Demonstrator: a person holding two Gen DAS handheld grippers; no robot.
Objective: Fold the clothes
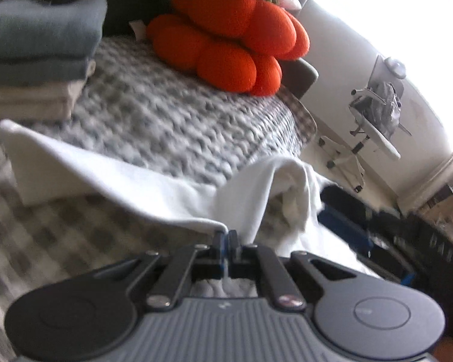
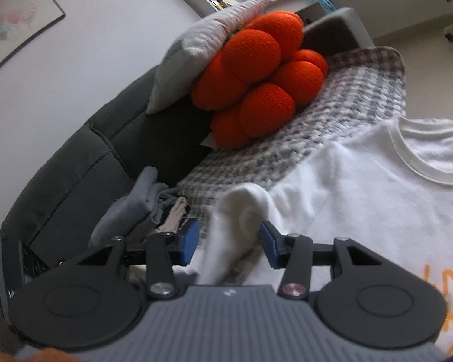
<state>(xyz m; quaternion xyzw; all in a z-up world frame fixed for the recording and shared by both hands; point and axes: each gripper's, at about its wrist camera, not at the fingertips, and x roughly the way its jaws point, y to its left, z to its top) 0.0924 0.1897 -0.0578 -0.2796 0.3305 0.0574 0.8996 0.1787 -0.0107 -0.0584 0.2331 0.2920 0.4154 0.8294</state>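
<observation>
A white T-shirt [image 2: 362,196] with orange print lies collar up on a grey-and-white checked blanket [image 2: 347,99]. Its bunched sleeve [image 2: 238,220] stands between the blue pads [image 2: 190,238] of my right gripper [image 2: 229,241], which is open and does not squeeze it. In the left wrist view my left gripper [image 1: 225,238] is shut on an edge of the white T-shirt [image 1: 120,175]. The cloth is lifted into a taut fold running back and to the left over the checked blanket [image 1: 166,114]. This view is blurred.
An orange lobed cushion [image 1: 226,39] and a white pillow [image 2: 202,48] lean on the dark sofa back [image 2: 75,166]. A folded stack of grey and cream clothes [image 1: 36,45] sits at the left. Loose grey clothes [image 2: 130,211] lie by the sofa back. An office chair [image 1: 374,120] stands on the floor beyond.
</observation>
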